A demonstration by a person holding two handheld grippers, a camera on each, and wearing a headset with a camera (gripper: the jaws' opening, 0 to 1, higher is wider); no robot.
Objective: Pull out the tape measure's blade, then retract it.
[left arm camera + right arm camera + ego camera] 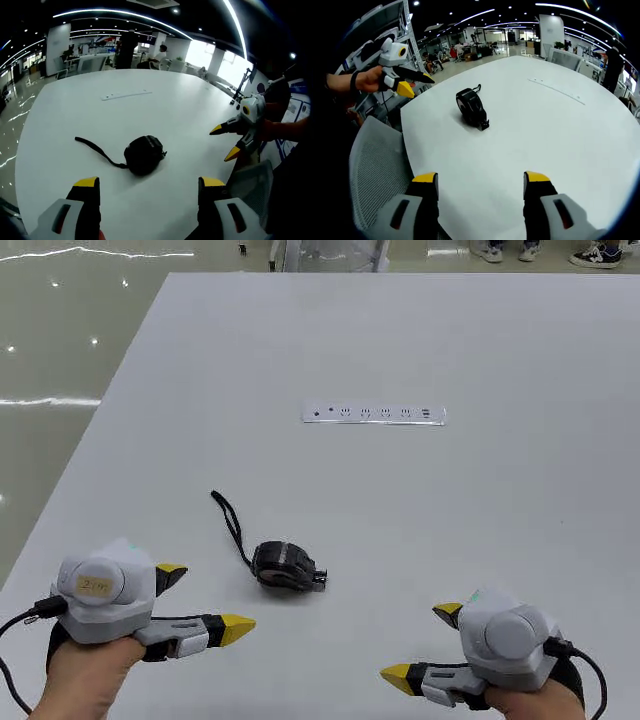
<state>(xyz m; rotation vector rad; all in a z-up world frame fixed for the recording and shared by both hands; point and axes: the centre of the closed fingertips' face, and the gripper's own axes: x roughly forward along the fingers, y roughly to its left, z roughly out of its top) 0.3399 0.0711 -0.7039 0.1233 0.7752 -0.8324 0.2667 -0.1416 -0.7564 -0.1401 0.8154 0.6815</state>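
Head view: tape measure (288,566), unextended, on tabletop (420,510); left hand-held gripper (206,597), right hand-held gripper (421,642) released, flanking for approach.

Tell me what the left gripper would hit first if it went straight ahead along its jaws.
Most likely the black, rounded tape measure lying on the white table: in the left gripper view it sits straight ahead between the open left gripper's jaws.
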